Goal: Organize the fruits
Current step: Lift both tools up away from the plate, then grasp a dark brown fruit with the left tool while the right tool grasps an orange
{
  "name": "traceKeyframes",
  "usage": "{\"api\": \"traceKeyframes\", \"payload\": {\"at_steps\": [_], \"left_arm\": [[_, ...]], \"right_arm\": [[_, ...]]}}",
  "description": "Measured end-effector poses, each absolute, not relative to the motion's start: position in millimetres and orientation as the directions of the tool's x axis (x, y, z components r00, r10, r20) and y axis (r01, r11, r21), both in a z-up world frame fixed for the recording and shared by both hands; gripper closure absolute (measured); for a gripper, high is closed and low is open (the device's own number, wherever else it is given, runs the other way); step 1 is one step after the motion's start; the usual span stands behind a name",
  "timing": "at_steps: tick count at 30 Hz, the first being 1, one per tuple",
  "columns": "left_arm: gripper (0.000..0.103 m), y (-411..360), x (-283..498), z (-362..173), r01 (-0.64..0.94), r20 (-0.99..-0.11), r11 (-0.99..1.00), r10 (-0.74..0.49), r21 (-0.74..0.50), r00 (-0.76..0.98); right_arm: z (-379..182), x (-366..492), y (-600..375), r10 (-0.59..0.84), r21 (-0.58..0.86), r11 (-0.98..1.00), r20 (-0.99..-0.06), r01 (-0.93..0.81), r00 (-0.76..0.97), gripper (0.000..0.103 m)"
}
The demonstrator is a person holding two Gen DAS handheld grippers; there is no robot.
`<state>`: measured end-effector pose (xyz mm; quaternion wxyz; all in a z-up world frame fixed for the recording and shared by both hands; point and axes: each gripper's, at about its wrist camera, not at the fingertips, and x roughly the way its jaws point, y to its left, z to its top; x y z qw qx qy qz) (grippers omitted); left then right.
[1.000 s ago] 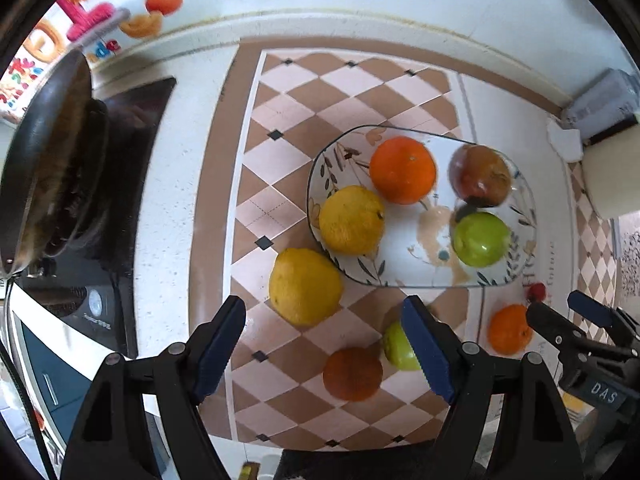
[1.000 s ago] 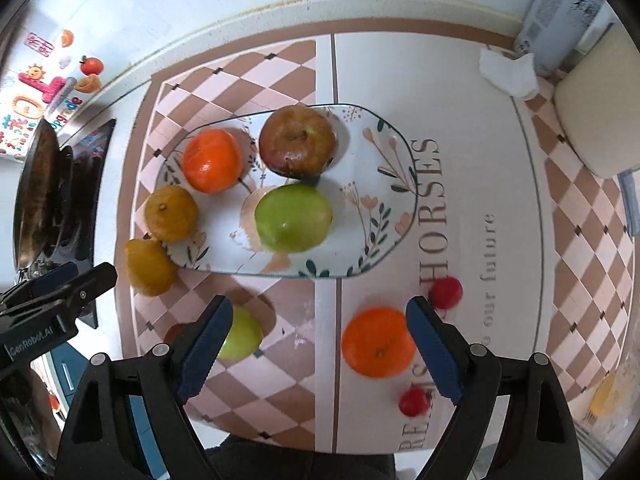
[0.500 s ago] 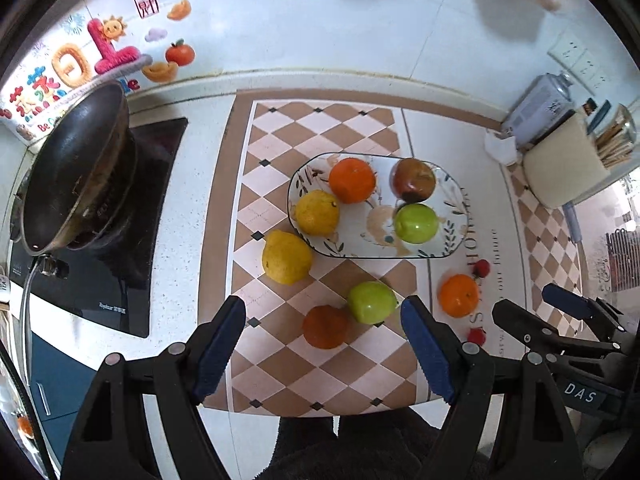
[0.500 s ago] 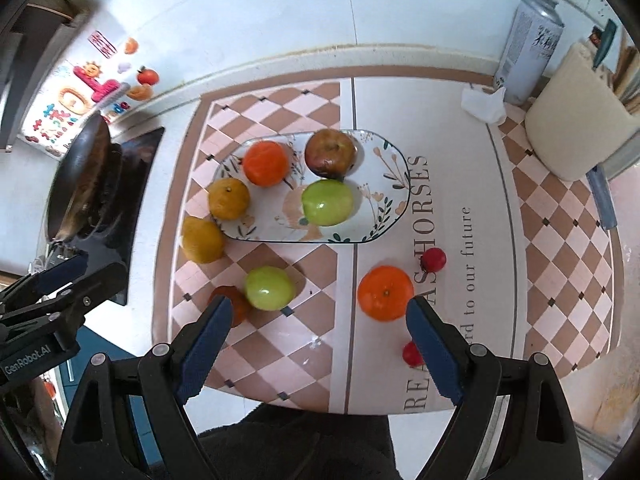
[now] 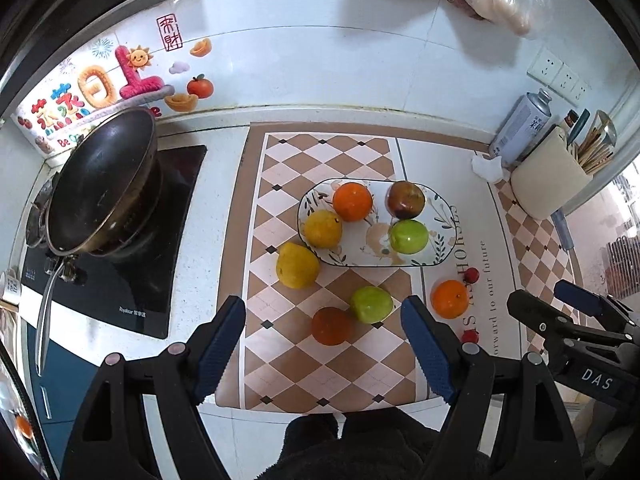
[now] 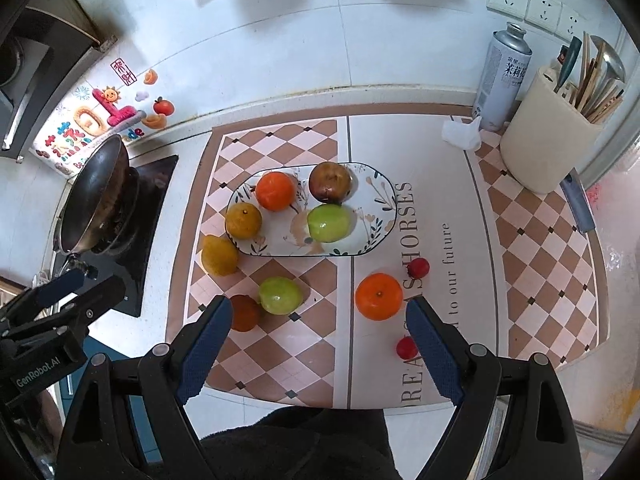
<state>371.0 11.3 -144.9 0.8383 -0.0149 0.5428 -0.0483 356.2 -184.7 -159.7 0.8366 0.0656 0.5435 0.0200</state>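
The white kitchen desk (image 5: 208, 236) carries a checked brown-and-cream mat (image 5: 320, 360), with a dark metal wok (image 5: 100, 184) on the black hob at its left. On the mat stands an oval white ceramic plate with leaf print (image 5: 444, 248), holding four fruits: a bright orange (image 5: 352, 201), a dull yellow citrus (image 5: 322, 229), a red-brown apple (image 5: 406, 199) and a green apple (image 5: 409, 237). Off the plate lie a large yellow lemon-like fruit (image 5: 297, 266) touching its rim, a second green apple (image 5: 371, 304) against a dark red-orange fruit (image 5: 331, 326), a loose orange (image 6: 378, 297), and two small red cherry-like fruits (image 6: 418, 267).

The left gripper (image 5: 323, 344) and right gripper (image 6: 320, 350) both hang above the near fruits, jaws spread wide and holding nothing.

Risks, as I judge them: round fruit may roll off the mat's near edge if nudged; the touching pair may both shift when one is grasped; the plate looks crowded at its left end, so an added fruit could push another out.
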Motion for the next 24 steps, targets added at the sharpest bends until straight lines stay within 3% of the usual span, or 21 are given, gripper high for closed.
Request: {"api": "traceKeyframes", "payload": {"at_steps": [4, 6, 8, 19, 24], "left_arm": [[0.024, 14, 374, -148, 0.054, -0.91, 0.995, -0.102, -0.087, 0.403], [0.023, 13, 378, -154, 0.063, -0.915, 0.995, -0.096, -0.078, 0.392], [0.005, 12, 382, -164, 0.069, -0.919, 0.995, -0.094, -0.073, 0.383], [0.004, 19, 401, -276, -0.008, -0.985, 0.998, -0.064, -0.066, 0.16], [0.007, 8, 408, -307, 0.046, -0.994, 0.998, -0.046, -0.042, 0.094]], "right_arm": [[-163, 360, -186, 0.107, 0.138, 0.99, -0.903, 0.043, 0.417, 0.012], [-173, 367, -191, 0.096, 0.131, 0.989, -0.913, 0.063, 0.396, 0.004], [-193, 377, -201, 0.105, 0.145, 0.986, -0.921, 0.081, 0.374, 0.004], [-327, 428, -242, 0.111, 0.138, 0.97, -0.984, 0.2, 0.14, 0.005], [-365, 442, -240, 0.08, 0.092, 0.98, -0.994, 0.177, 0.073, 0.025]]}}
